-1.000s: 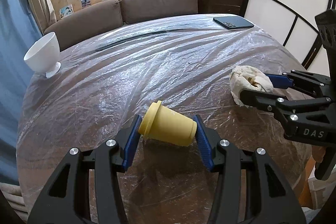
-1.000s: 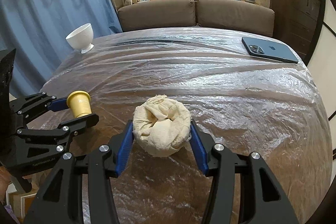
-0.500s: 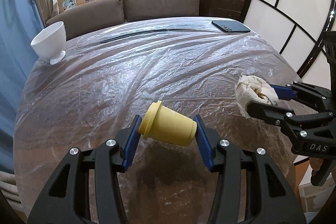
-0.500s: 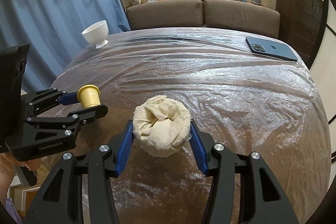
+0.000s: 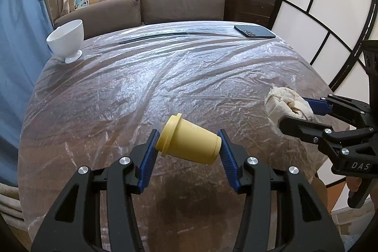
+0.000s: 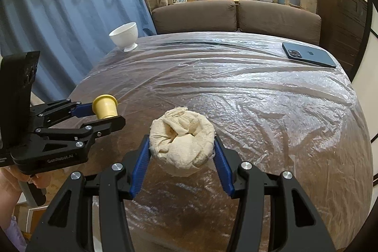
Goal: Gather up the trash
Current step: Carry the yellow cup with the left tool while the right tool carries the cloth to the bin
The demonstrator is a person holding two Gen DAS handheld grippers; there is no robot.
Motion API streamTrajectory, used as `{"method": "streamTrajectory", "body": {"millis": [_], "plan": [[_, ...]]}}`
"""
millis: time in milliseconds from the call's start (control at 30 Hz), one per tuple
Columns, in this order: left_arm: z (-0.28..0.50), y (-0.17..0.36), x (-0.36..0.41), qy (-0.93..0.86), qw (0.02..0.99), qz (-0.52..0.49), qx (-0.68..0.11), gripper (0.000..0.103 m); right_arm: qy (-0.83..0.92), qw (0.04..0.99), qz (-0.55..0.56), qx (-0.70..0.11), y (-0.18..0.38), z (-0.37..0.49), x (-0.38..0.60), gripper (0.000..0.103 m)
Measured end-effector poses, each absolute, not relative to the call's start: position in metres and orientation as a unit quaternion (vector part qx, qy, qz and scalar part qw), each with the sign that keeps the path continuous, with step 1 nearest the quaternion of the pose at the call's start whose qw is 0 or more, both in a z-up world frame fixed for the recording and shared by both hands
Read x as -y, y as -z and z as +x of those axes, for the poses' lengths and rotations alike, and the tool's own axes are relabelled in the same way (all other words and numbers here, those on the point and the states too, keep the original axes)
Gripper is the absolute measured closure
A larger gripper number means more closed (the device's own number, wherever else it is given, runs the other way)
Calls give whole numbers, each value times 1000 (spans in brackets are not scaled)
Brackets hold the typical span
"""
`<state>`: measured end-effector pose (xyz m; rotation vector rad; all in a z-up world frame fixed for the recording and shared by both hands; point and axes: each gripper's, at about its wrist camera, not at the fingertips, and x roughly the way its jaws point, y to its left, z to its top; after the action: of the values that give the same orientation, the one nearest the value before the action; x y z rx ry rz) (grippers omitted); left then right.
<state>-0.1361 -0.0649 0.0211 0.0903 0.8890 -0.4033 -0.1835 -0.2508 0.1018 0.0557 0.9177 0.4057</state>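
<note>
The left hand-held gripper [image 5: 189,150] pinches a small yellow plastic cup [image 5: 189,143] sideways between its blue pads, rim toward the left pad, lifted above the tabletop. The right hand-held gripper [image 6: 182,155] squeezes a crumpled cream paper wad [image 6: 183,145], also raised. Below lies the round tabletop under wrinkled clear plastic film [image 6: 259,110]. At its far left edge stands a white footed ceramic bowl [image 5: 66,40]; at the far right lies a dark blue smartphone [image 6: 308,57], face down.
</note>
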Motion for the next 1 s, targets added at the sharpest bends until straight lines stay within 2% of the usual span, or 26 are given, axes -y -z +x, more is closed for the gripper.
{"method": "streamTrajectory", "body": {"millis": [1000], "plan": [[-201,-18,46,194,873,32,-447,52,-231,855,26,-463,-101,-245,249,52]]}}
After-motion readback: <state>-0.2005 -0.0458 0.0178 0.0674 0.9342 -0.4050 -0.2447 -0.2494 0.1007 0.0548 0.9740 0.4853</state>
